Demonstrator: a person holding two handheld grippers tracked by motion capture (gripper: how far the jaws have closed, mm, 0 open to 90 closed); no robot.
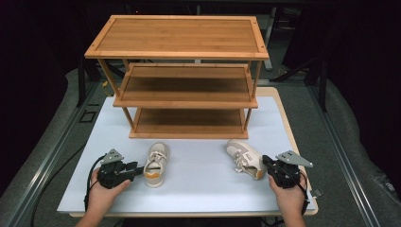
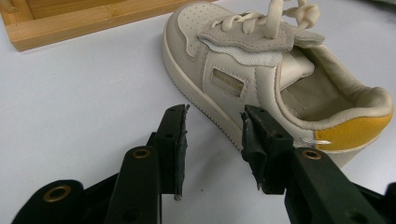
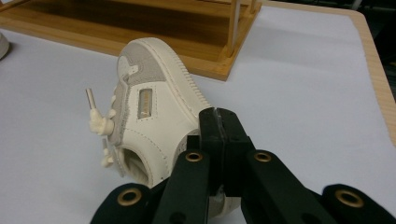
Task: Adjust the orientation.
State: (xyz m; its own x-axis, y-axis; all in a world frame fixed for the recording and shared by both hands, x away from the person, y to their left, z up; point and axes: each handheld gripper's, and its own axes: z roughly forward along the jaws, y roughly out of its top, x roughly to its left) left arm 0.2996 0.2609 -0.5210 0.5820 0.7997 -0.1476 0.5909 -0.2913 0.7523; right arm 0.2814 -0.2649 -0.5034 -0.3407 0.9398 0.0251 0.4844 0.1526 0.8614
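Two cream sneakers lie on the white table in front of a wooden rack. The left shoe (image 1: 156, 164) (image 2: 243, 70) stands upright with its yellow heel toward me. My left gripper (image 1: 138, 170) (image 2: 215, 119) is open beside its outer side; the table shows between the jaws, and one jaw's tip is at the sole edge. The right shoe (image 1: 243, 158) (image 3: 159, 102) is tipped on its side. My right gripper (image 1: 265, 162) (image 3: 218, 115) is shut, its tips against that shoe's heel; I see nothing between the pads.
A three-tier bamboo rack (image 1: 189, 103) (image 3: 140, 37) (image 2: 70, 25) stands at the back of the table (image 1: 198, 189), its shelves bare. Bare white surface lies between the shoes and toward the front edge. Dark floor and metal rails surround the table.
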